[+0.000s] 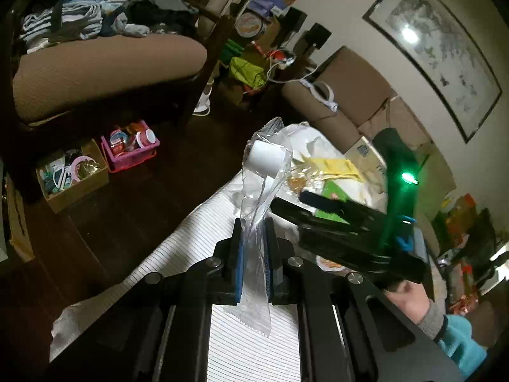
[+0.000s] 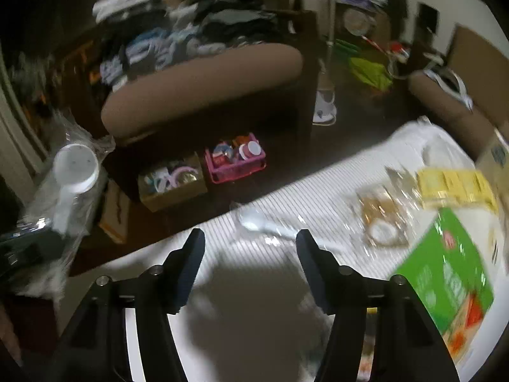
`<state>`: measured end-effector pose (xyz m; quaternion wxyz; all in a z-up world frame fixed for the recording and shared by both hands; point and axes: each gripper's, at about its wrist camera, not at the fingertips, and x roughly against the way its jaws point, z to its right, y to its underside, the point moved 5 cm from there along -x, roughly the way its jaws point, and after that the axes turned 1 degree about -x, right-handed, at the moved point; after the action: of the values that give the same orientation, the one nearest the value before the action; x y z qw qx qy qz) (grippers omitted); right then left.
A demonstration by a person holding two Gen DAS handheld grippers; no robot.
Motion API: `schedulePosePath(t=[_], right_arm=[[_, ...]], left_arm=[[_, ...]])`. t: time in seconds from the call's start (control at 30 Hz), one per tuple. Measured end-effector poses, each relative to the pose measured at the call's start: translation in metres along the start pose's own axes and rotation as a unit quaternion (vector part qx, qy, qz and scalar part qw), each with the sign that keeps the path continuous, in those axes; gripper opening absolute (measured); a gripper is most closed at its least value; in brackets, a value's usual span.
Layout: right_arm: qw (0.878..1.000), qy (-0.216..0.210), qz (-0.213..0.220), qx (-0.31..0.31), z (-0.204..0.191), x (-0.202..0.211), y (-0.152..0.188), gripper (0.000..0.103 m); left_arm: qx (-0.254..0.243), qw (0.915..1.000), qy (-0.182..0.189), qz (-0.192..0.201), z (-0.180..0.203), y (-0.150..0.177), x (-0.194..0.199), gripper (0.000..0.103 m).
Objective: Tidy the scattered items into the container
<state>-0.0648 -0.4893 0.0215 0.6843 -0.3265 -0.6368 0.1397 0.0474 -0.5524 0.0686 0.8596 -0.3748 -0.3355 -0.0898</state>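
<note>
The wrapped white spoon (image 1: 265, 159) stands almost upright above the striped tablecloth (image 1: 197, 238). Its long axis runs from the pads up and away, the round bowl end at the top and the handle end going down between the jaws. The clear wrapper hangs out below the pads with a zigzag edge. From the right wrist view the same spoon (image 2: 74, 167) is at the far left, with the open side of the bowl turned to that camera.

The left gripper (image 1: 253, 256) is clenched on the wrapper – its blue pads press the plastic from both sides. The right gripper (image 2: 249, 238) is released, its jaws stand well apart with nothing between them, and it hangs above the cloth. Just beyond its tips a second wrapped spoon (image 2: 254, 219) lies flat on the cloth.

Further to the right lie a yellow packet (image 2: 455, 187), a clear bag with a brownish thing inside (image 2: 380, 211) and a green box (image 2: 445, 273) (the print on all of them is too blurred to read). A hand in a grey cuff (image 1: 413, 299) holds the right gripper's body.
</note>
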Motion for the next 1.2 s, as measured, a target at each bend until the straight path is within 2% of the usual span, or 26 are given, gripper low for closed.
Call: schedulePosePath(t=[0.13,0.3,0.37,0.4,0.5,0.63,0.8,0.93,1.1,1.2], right_arm=[[0.998,0.028,-0.011,0.047,-0.012,-0.034,-0.008,0.065],[0.987,0.059,-0.075,0.132,-0.006,-0.074,0.003,0.071],[0.984,0.052,-0.078,0.148,0.0,-0.076,0.008,0.072],[0.985,0.043,-0.08,0.146,0.003,-0.076,0.009,0.071],[0.989,0.014,-0.091,0.117,0.011,-0.074,0.012,0.048],[0.993,0.001,-0.081,0.09,0.006,-0.054,0.014,0.041],[0.998,-0.044,-0.032,0.011,0.001,0.004,0.015,0.04],[0.995,-0.062,0.014,-0.076,0.017,0.069,0.032,0.04],[0.981,-0.046,0.083,-0.168,0.049,0.177,0.082,0.04],[0.974,-0.02,0.113,-0.196,0.067,0.246,0.12,0.04]], left_arm=[[-0.004,1.0,-0.003,-0.006,-0.002,0.001,-0.002,0.01],[-0.009,0.9998,0.001,-0.017,0.001,0.004,-0.005,0.01],[-0.015,0.9997,0.005,-0.018,0.005,0.005,-0.007,0.01],[-0.017,0.9997,0.007,-0.018,0.007,0.005,-0.007,0.01],[-0.02,0.9996,0.011,-0.02,0.011,0.005,-0.009,0.01],[-0.027,0.9994,0.01,-0.019,0.013,0.005,-0.01,0.01],[-0.047,0.9987,0.018,-0.013,0.023,0.008,-0.009,0.01],[-0.073,0.997,0.026,-0.008,0.044,0.015,-0.008,0.01],[-0.145,0.9876,0.056,-0.027,0.1,0.046,-0.006,0.01],[-0.188,0.977,0.087,-0.051,0.158,0.076,-0.004,0.01]])
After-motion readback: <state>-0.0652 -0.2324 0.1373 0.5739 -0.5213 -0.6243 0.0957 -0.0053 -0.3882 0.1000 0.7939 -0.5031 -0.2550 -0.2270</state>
